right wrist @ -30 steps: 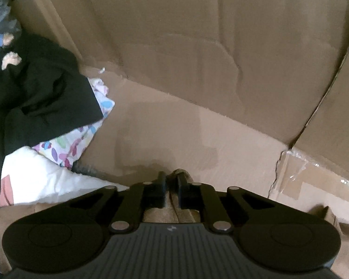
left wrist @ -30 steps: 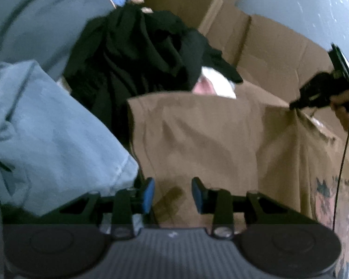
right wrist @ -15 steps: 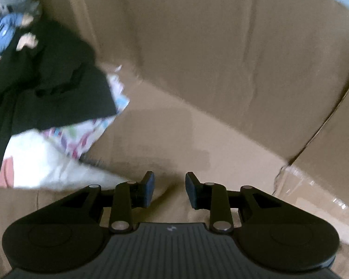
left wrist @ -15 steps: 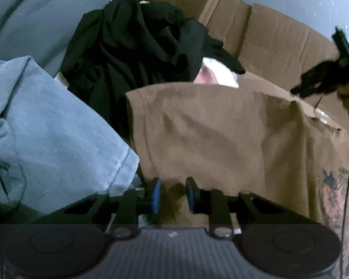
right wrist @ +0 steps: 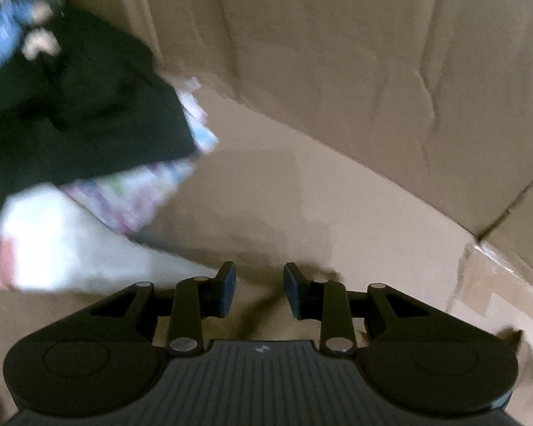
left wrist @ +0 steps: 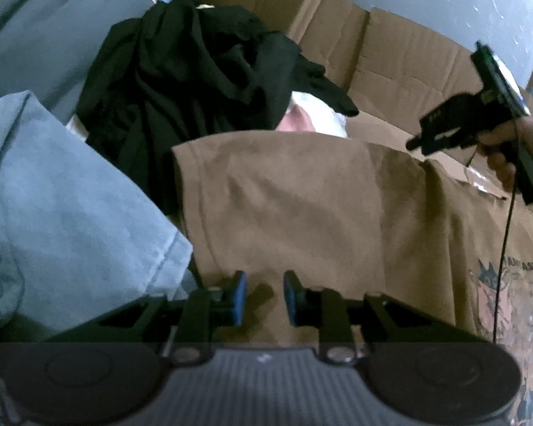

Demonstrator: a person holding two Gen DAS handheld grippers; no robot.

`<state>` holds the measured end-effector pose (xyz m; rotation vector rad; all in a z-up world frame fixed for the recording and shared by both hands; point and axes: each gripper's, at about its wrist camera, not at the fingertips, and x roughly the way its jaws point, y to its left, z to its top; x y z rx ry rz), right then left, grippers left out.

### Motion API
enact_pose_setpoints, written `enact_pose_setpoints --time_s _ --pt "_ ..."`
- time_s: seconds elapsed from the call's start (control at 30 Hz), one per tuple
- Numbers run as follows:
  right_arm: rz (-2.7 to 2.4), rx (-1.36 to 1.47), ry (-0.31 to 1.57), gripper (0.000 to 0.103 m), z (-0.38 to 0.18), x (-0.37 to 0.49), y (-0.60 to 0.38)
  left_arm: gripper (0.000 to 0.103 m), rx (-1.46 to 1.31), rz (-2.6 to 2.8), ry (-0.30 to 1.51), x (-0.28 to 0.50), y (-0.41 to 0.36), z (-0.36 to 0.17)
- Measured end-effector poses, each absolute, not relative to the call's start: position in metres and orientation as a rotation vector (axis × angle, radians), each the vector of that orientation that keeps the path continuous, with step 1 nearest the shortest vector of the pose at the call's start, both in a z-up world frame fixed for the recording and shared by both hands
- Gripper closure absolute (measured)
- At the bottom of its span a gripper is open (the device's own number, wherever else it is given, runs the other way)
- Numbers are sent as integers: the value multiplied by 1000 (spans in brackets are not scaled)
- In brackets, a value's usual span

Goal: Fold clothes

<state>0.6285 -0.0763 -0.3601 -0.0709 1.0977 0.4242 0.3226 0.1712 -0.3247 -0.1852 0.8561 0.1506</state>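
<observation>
A brown T-shirt with a print at its right side lies spread in front of me. My left gripper is open just above its near part, with the cloth showing between the pads. My right gripper is open and empty over the shirt's far edge; it also shows in the left wrist view, held above the shirt's far right corner.
A black garment pile lies behind the shirt, with white and patterned cloth under it. A light blue garment sits at the left. Cardboard walls stand behind and to the right.
My right gripper opened and let go of the shirt's edge, then lifted a little. My left gripper narrowed, then opened again as it moved over the shirt.
</observation>
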Motion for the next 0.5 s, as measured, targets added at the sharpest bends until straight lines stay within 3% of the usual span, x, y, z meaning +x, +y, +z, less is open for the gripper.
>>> enact_pose_setpoints --time_s 0.2,0.5 --pt "646 -122 1115 66 -348 591 -36 79 -202 155 833 321 172 -320" --pt "671 -163 1141 66 -373 572 5 79 -194 133 832 321 169 -320"
